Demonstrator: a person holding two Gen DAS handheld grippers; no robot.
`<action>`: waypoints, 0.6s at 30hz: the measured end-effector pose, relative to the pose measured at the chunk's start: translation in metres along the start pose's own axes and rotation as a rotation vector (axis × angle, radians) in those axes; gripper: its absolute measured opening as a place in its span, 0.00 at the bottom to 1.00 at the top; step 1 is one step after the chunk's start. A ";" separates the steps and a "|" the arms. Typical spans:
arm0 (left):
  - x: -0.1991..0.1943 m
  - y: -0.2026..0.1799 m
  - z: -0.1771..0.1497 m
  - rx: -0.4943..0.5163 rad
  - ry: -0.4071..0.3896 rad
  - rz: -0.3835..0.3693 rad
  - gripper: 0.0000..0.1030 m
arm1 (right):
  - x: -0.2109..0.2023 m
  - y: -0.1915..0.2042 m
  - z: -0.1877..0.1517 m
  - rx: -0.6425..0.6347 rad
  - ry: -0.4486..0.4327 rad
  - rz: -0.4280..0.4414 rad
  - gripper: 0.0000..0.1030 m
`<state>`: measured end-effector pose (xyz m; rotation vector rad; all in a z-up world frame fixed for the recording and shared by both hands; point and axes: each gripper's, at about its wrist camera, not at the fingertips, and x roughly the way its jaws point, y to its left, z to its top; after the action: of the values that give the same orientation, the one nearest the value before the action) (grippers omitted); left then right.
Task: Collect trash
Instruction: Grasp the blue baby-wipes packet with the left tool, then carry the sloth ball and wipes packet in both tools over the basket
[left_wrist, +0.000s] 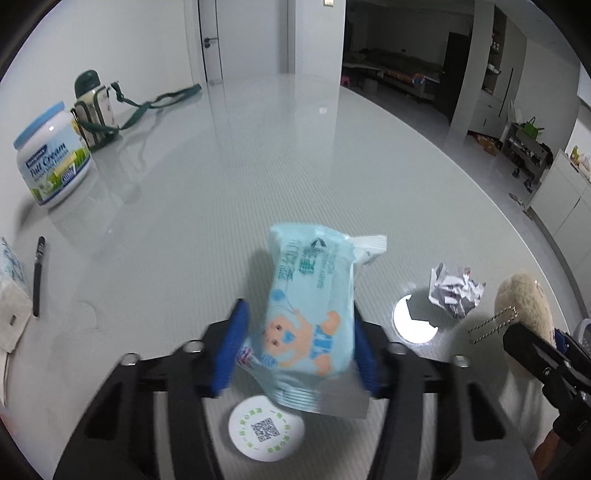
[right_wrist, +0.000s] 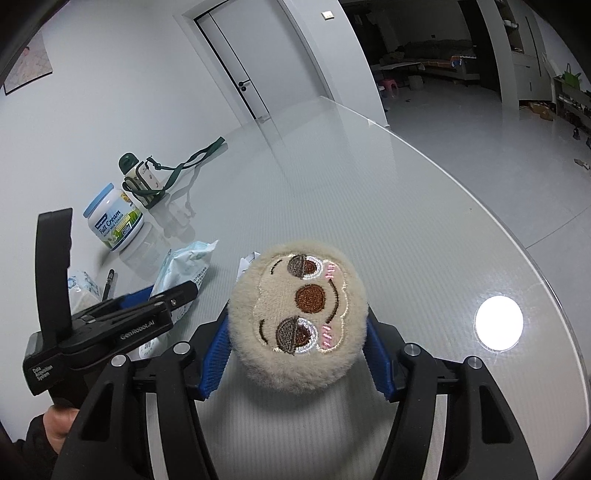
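Observation:
My left gripper (left_wrist: 299, 343) is shut on a light blue wet-wipe packet (left_wrist: 314, 299) with a cartoon baby, held above the glass table; the packet also shows in the right wrist view (right_wrist: 184, 269). My right gripper (right_wrist: 297, 325) is shut on a round beige plush toy (right_wrist: 299, 317) with an embroidered face, also seen in the left wrist view (left_wrist: 524, 310). A crumpled white paper ball (left_wrist: 456, 291) lies on the table between the two grippers. A round white sticker with a QR code (left_wrist: 266, 428) lies under the left gripper.
A Full Cream milk powder tub (left_wrist: 51, 155) and a green-capped bottle (left_wrist: 92, 110) with a strap stand at the far left. A black pen (left_wrist: 37, 273) and a tissue pack (left_wrist: 11, 295) lie at the left edge. The table's curved edge (right_wrist: 517, 229) runs along the right.

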<state>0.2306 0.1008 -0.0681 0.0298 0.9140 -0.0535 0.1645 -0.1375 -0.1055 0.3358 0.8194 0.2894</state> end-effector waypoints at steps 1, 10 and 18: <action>-0.001 -0.001 0.001 0.005 -0.007 0.006 0.44 | 0.000 0.000 0.000 0.000 0.000 0.000 0.59; -0.026 -0.003 0.001 -0.001 -0.059 0.006 0.38 | -0.006 0.003 -0.002 -0.020 -0.026 -0.011 0.59; -0.069 -0.016 -0.008 -0.001 -0.121 0.009 0.38 | -0.044 0.003 -0.011 -0.021 -0.070 0.001 0.59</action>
<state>0.1814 0.0878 -0.0180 0.0300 0.7927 -0.0458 0.1277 -0.1493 -0.0821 0.3247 0.7471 0.2851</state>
